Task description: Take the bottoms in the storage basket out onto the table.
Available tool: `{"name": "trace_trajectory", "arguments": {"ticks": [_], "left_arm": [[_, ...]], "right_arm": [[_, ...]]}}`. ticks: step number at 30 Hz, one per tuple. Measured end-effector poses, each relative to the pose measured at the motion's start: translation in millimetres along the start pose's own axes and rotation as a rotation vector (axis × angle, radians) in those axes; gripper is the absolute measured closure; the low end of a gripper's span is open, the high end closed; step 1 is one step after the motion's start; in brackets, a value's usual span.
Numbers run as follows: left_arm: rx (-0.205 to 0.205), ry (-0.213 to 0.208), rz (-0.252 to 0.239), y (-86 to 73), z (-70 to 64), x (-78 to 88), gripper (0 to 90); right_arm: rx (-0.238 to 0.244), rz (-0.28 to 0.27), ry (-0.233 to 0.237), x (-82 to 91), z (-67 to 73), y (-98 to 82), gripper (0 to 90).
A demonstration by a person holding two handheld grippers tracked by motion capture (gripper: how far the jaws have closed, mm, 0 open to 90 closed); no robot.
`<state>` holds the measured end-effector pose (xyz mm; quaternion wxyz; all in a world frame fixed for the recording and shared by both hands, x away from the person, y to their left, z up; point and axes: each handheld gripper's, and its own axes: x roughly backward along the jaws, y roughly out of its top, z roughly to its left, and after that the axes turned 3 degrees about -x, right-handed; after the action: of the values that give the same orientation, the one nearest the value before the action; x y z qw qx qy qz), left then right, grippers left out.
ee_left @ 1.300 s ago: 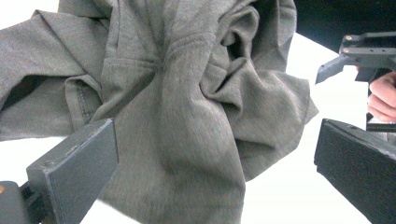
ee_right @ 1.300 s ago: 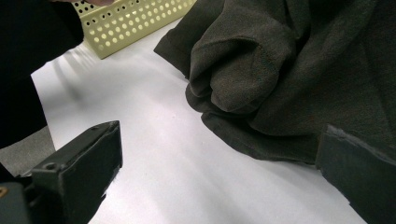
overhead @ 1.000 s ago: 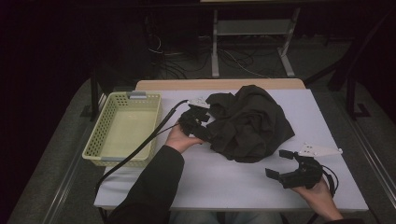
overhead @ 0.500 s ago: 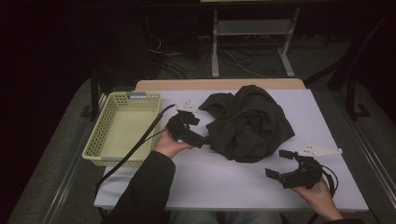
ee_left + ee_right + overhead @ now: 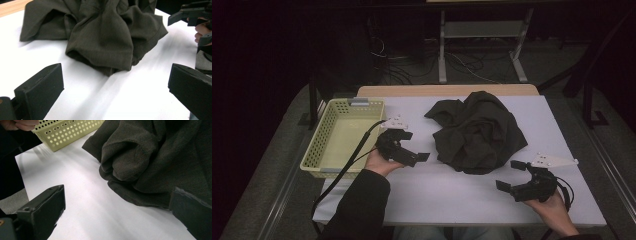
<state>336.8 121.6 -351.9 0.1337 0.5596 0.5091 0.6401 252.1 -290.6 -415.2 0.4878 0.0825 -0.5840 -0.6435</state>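
Left tool (image 5: 411, 146): jaws spread wide, nothing between them, hovering over bare worktop (image 5: 452, 195) just left of dark garment (image 5: 477, 131), not touching it. Right tool (image 5: 515, 176): jaws wide apart, empty, near garment's front edge. Garment crumpled at worktop centre, right of yellow basket (image 5: 319, 150).

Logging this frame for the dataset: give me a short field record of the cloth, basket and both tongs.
cloth: dark garment, crumpled in a heap on the white table
basket: pale yellow perforated basket, at the table's left edge, nothing in it
left tongs: left tongs, jaws apart, holding nothing, between basket and cloth, short of the cloth
right tongs: right tongs, jaws apart, holding nothing, near the cloth's front right edge
contact: neither tongs touches the cloth
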Motion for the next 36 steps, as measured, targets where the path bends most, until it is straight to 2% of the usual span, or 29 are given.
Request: {"name": "trace_trajectory", "arguments": {"ticks": [4, 7, 12, 17, 21, 27, 36], "left_arm": [[0.022, 0.028, -0.015, -8.8, -0.3, 9.9, 0.0], [0.021, 0.043, -0.013, -15.4, -0.3, 18.3, 0.0], [0.035, 0.075, -0.043, -26.8, -1.2, 32.2, 0.0], [0.042, 0.095, -0.051, -37.8, -2.2, 41.3, 0.0], [0.05, 0.112, -0.062, -46.6, -4.9, 45.8, 0.0], [0.077, 0.113, -0.077, -65.2, -8.7, 48.4, 0.0], [0.079, 0.133, -0.085, -84.8, -16.9, 46.4, 0.0]], "right_arm": [[0.0, 0.005, 0.002, -0.8, 0.7, 0.1, 0.1], [0.005, 0.005, 0.003, -1.7, 0.4, 0.3, 0.1], [0.004, 0.005, 0.005, -2.6, 0.7, 0.6, 0.1], [0.006, 0.005, 0.006, -3.7, 1.0, 1.0, 0.1], [0.004, 0.007, 0.006, -3.9, 1.0, 1.3, 0.1], [0.005, 0.003, 0.005, -3.4, 1.0, 1.1, 0.1], [0.01, 0.007, 0.002, -2.5, 1.1, 1.0, 0.1]]}}
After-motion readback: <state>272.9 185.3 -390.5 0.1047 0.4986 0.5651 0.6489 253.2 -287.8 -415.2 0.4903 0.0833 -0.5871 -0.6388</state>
